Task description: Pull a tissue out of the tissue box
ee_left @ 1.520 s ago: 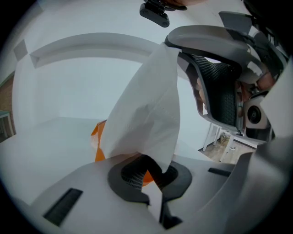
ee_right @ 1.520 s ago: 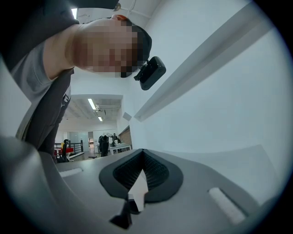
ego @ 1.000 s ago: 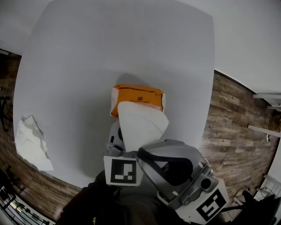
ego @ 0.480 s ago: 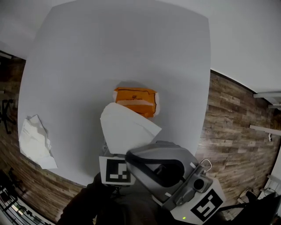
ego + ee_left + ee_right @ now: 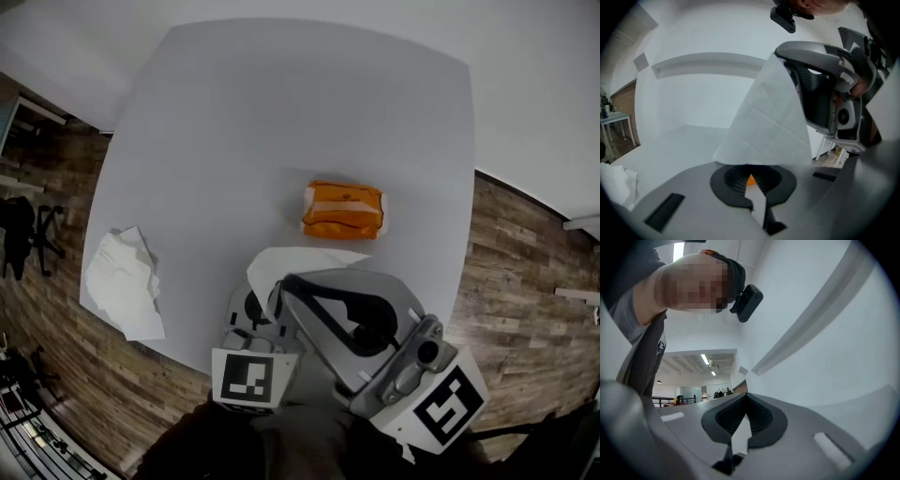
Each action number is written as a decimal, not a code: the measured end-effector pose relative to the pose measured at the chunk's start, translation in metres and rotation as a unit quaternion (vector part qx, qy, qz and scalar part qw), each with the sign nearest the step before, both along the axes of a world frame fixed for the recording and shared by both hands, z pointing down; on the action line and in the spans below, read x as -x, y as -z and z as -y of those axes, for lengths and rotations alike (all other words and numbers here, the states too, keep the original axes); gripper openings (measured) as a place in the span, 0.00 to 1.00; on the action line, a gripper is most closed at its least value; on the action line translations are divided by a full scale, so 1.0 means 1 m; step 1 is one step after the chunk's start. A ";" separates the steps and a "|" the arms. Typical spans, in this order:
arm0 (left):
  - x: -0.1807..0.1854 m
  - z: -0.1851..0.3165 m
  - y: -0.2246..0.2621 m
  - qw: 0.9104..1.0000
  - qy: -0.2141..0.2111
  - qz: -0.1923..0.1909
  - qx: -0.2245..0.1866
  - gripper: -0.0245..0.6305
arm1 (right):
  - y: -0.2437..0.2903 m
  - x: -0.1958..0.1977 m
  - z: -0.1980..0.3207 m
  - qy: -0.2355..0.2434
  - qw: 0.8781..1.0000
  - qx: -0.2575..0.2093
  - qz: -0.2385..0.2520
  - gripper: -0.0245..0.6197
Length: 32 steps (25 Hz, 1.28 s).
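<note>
The orange tissue pack [image 5: 343, 210] lies on the white table [image 5: 234, 112], a sliver of it [image 5: 750, 180] showing through the jaw gap in the left gripper view. A white tissue [image 5: 281, 266] hangs clear of the pack, lifted near the table's front edge. My left gripper [image 5: 751, 176] is shut on its lower edge, and the sheet [image 5: 765, 126] rises in front of the camera. In the head view the left gripper [image 5: 255, 307] sits under the tissue. My right gripper [image 5: 305, 298] is beside it, shut with nothing in it [image 5: 746, 414], and points up at the wall.
A pile of crumpled white tissues [image 5: 124, 283] lies at the table's left front corner, also visible as white tissues [image 5: 616, 182] low in the left gripper view. Wooden floor [image 5: 525, 281] surrounds the table. A person's head with a camera fills the top of the right gripper view.
The tissue has come free of the pack, which has dropped back flat on the table. Both grippers have risen and drawn back toward the person.
</note>
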State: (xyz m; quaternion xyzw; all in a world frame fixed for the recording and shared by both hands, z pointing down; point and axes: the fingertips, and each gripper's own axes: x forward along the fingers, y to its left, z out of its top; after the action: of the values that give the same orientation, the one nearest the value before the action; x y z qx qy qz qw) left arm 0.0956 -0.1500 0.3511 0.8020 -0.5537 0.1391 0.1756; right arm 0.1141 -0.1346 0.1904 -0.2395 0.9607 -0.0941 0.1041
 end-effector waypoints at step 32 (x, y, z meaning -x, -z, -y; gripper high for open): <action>0.478 -0.171 0.032 0.976 0.214 -0.025 -0.030 0.04 | -0.116 0.449 -0.074 0.065 0.996 0.023 -0.048 0.04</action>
State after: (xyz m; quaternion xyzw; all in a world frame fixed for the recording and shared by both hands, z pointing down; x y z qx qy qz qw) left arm -0.3821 0.0211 0.3188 0.6733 -0.7116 0.0615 0.1910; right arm -0.3348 -0.0607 0.3067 -0.1837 0.9756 -0.1115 0.0456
